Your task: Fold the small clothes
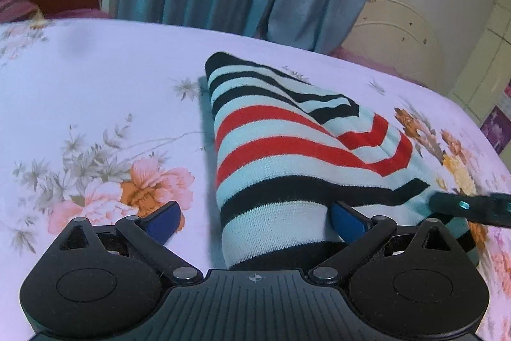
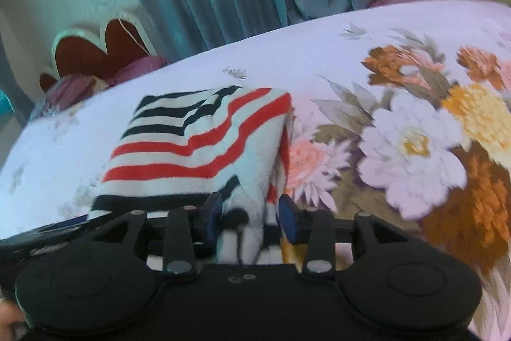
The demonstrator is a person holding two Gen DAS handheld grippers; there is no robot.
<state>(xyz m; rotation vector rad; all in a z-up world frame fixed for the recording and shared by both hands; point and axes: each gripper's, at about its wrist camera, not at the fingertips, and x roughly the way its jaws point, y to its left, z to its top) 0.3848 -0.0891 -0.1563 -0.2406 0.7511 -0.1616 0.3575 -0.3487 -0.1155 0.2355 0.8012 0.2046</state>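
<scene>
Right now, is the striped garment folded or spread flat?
Folded: the striped garment lies doubled on the bedsheet, stripes meeting at an angle along an overlapped layer.

The left hand-held gripper (image 1: 254,218) is matte black: a ribbed centre plate bearing a small white crosshair mark, flanked by two rounded lobes with recessed discs. Angled black links with silver pivot pins carry blue pads (image 1: 163,221). The right hand-held gripper (image 2: 250,213) has the same build (its centre plate looks smooth, though blurred), with blue pads (image 2: 289,218) and silver pins.
</scene>
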